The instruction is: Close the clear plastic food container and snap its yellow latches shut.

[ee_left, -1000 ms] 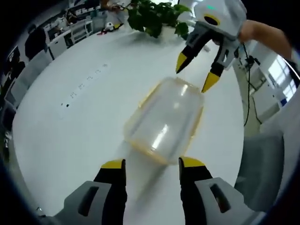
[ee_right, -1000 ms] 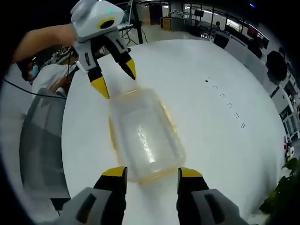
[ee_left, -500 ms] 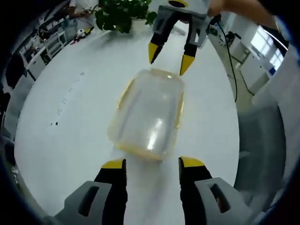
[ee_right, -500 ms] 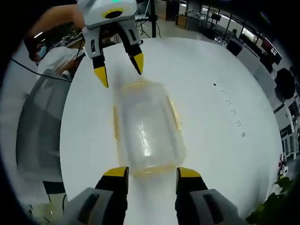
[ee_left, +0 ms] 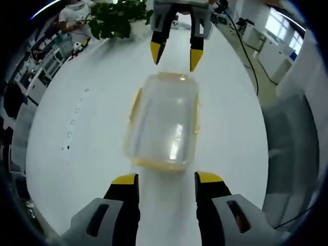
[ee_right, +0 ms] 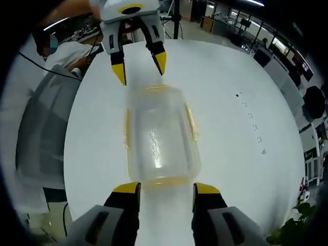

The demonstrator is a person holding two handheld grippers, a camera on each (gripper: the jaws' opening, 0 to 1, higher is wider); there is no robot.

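A broad white round table (ee_left: 92,154) spreads ahead of the left gripper's camera, a row of small dark marks (ee_left: 76,119) running along its surface off to the left. At the far edge, up and to the left, stands a leafy green potted plant (ee_left: 114,18). From the right gripper's camera, a grey chair (ee_right: 41,133) sits beside the table on the left, the same marks (ee_right: 252,122) dotting the tabletop to the right.

We saw a broad white desk (ee_left: 92,138), a leafy potted plant (ee_left: 115,18) at its far edge, bright windows (ee_left: 277,25), a grey chair (ee_right: 38,138) beside it
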